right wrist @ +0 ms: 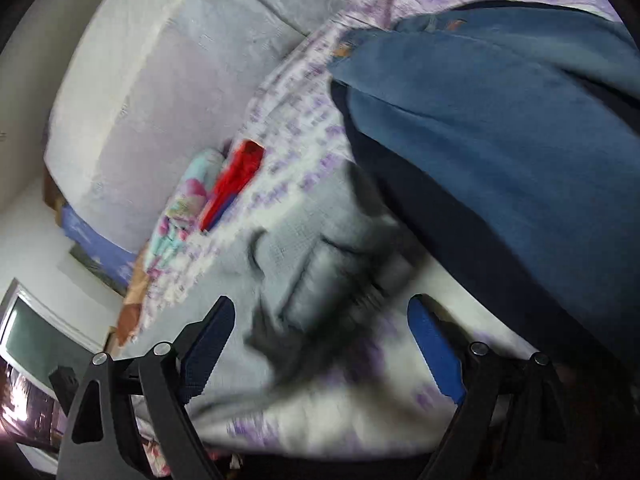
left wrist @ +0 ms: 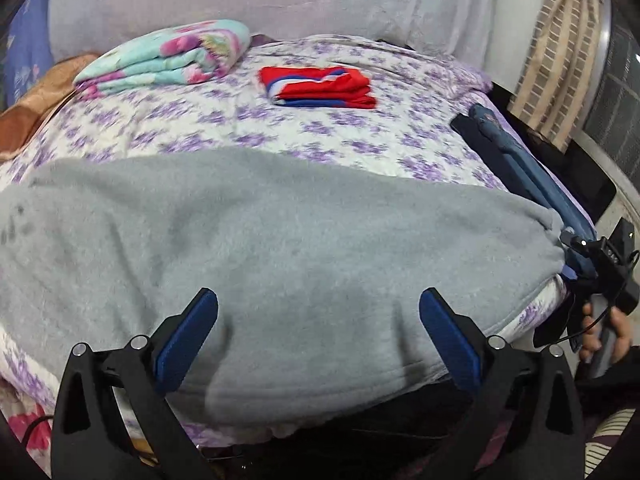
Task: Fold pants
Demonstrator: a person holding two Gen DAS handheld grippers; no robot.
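Both jaws stand spread wide with nothing between them. From the left wrist we see our left gripper low over the near edge of the bed, its blue pads apart above the grey fleece pants. The pants lie spread across the near half of the purple-flowered bedsheet, reaching from the left edge of the view to the right side of the bed. At that right end our right gripper sits just beside the bunched corner of the fleece, with the hand on its handle below; whether it touches the cloth we cannot tell from here. A blue garment lies along the right edge of the bed, beside a black item we cannot make out. Farther back rest a folded red and blue cloth and a folded floral blanket, well apart from the pants.

From the right wrist the picture is tilted and smeared by motion. Our right gripper is open too, its pads on either side of the blurred grey fleece pants, gripping nothing. The blue garment fills the upper right. The red and blue cloth and floral blanket show small, side by side, toward the left.
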